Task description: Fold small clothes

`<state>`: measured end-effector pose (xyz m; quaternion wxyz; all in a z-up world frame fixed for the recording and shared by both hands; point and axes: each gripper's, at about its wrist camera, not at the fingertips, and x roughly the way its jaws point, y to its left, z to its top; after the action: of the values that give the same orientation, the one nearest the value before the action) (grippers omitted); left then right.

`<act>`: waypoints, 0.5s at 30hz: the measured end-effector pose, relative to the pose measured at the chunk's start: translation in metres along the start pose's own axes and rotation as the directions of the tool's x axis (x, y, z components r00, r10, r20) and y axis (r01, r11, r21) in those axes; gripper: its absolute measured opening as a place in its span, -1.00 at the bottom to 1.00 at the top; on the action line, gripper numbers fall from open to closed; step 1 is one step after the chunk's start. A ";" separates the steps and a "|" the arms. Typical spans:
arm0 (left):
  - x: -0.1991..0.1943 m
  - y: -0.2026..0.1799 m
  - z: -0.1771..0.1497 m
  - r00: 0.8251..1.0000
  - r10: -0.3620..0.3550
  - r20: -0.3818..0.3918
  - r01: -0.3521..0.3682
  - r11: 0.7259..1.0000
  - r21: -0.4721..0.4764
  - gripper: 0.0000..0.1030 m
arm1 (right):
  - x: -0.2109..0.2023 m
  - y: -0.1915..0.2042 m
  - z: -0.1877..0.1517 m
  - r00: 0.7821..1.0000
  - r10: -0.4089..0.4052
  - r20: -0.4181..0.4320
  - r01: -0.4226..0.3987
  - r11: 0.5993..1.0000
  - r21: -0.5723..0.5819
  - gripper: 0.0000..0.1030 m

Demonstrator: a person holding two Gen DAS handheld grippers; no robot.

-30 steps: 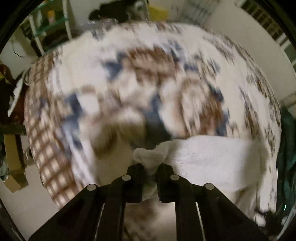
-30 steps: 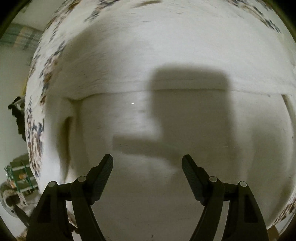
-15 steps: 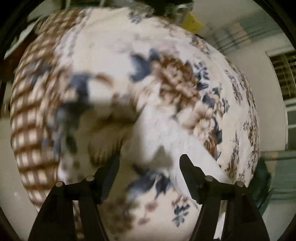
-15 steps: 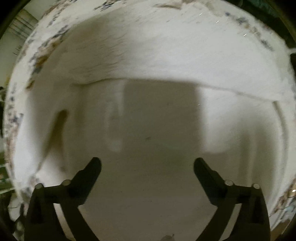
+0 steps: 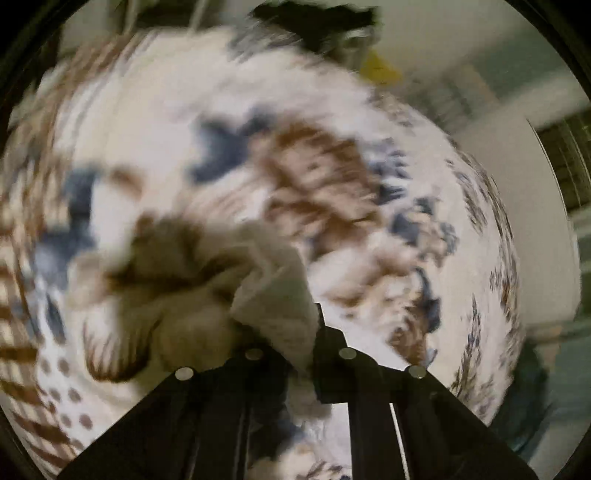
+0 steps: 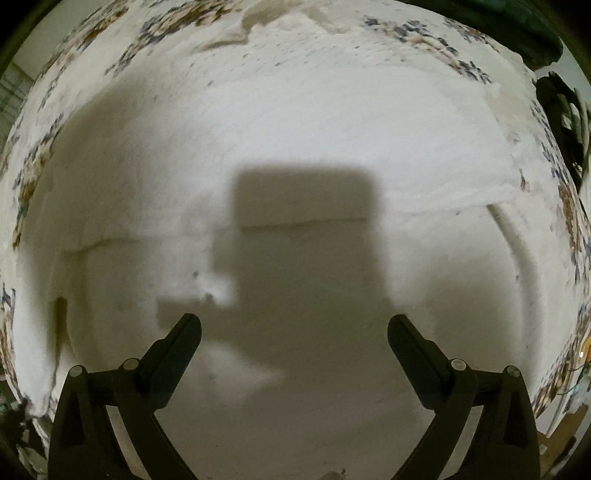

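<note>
Flower-printed bedspread (image 5: 332,192) in brown, blue and cream across nearly the whole left wrist view, heavily blurred; checked brown border at far left. Beyond its far edge: dark heap (image 5: 317,18) at top centre, yellow object (image 5: 380,66) just right of it, pale wall (image 5: 491,136) and slatted window (image 5: 569,162) at far right. Teal fabric (image 5: 554,406) off the bedspread's edge at lower right.

Left gripper (image 5: 295,332) near bottom centre, jaws just closed together, clamped on a bunched corner of white garment (image 5: 273,291); cloth pinched between the black fingers (image 5: 332,350) and hanging below them, rumpled folds trailing left over the print.

Right wrist view, looking straight down: same white garment (image 6: 295,110) spread flat, covering nearly all of the frame, one fold line running left to right across the middle, a seam curving at right. Printed bedspread (image 6: 424,33) visible only as a narrow rim at the far and side edges; dark clutter (image 6: 561,110) past the right edge. Right gripper (image 6: 294,332) above the cloth, jaws wide apart, nothing between them, boxy shadow (image 6: 306,251) of the rig cast on the fabric ahead. Open flat cloth on all sides of the fingers.
</note>
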<state>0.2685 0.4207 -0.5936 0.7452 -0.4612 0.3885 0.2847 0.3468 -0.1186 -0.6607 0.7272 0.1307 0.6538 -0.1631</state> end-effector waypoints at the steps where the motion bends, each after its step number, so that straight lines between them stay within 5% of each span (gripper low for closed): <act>1: -0.009 -0.019 -0.001 1.000 0.012 0.021 -0.013 0.997 0.070 -0.86 | -0.003 -0.007 0.004 1.000 -0.009 0.009 0.009 1.000 0.003 0.98; 5: -0.043 -0.101 -0.022 0.995 0.017 0.095 -0.047 0.945 0.324 -0.86 | -0.009 -0.034 0.024 0.999 -0.013 0.037 0.012 0.999 0.032 0.98; 8: -0.065 -0.174 -0.059 0.993 -0.030 0.110 -0.030 0.859 0.511 -0.86 | -0.013 -0.071 0.047 0.999 0.031 0.030 -0.033 0.997 0.075 0.98; 12: -0.074 -0.280 -0.145 0.992 -0.117 0.056 0.041 0.687 0.726 -0.86 | -0.012 -0.110 0.083 0.995 0.091 0.029 -0.094 0.991 0.100 0.98; 15: -0.063 -0.346 -0.233 0.986 -0.153 -0.066 0.141 0.557 0.818 -0.86 | -0.010 -0.145 0.106 0.993 0.120 0.023 -0.122 0.986 0.118 0.98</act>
<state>0.4317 0.0624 -0.4430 0.8974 -0.0923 0.4313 0.0121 0.3824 -0.2933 -0.6362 0.7317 0.2120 0.6282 -0.1584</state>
